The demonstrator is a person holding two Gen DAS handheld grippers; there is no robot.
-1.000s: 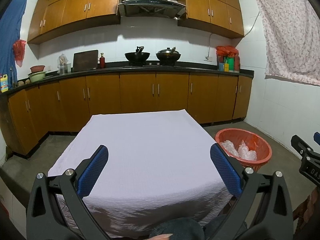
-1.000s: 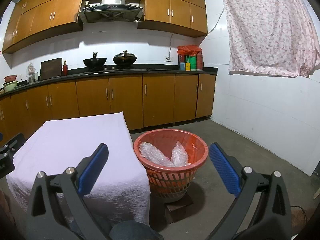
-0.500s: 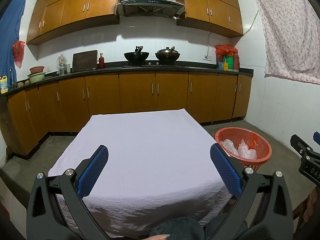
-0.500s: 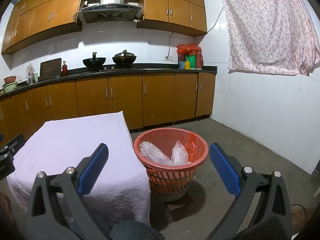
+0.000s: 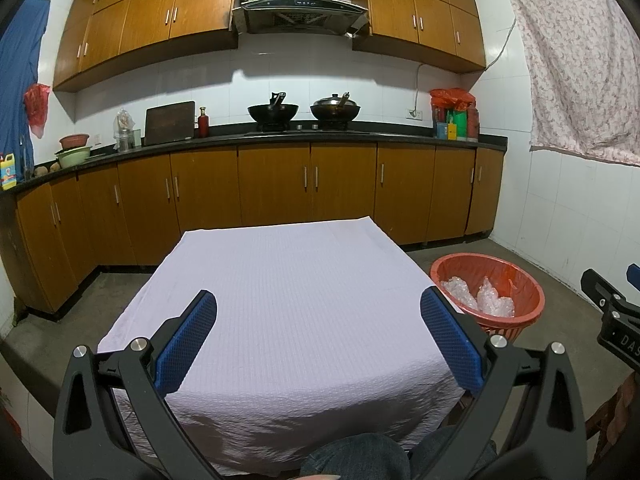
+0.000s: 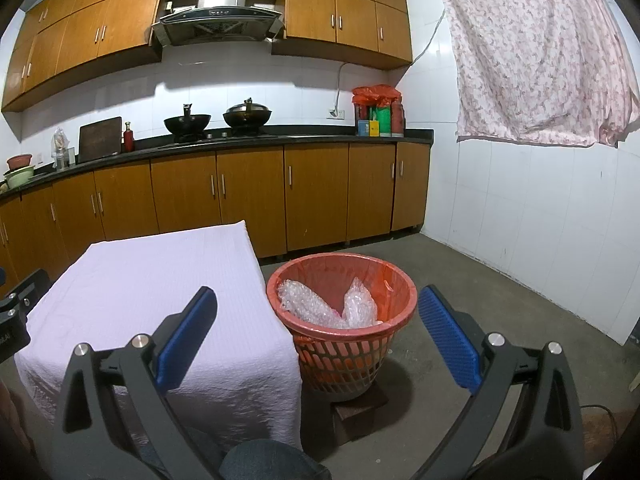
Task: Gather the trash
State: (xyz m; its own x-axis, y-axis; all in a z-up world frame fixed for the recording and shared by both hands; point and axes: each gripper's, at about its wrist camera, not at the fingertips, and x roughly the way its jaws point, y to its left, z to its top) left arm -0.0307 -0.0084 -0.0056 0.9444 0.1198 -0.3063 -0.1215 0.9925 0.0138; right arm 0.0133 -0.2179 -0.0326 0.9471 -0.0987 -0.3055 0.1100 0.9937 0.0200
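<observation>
Left gripper point(image 5: 318, 336) level, jaws spread wide, nothing between blue pads point(image 5: 186, 344). Right gripper point(image 6: 316, 334) likewise wide apart and empty, side by side with left.

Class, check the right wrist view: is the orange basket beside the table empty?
No, the orange basket holds crumpled clear plastic wrap inside its liner.

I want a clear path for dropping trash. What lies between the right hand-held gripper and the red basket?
In the right wrist view, nothing: only bare concrete floor separates the open right hand-held gripper from the red basket.
</observation>
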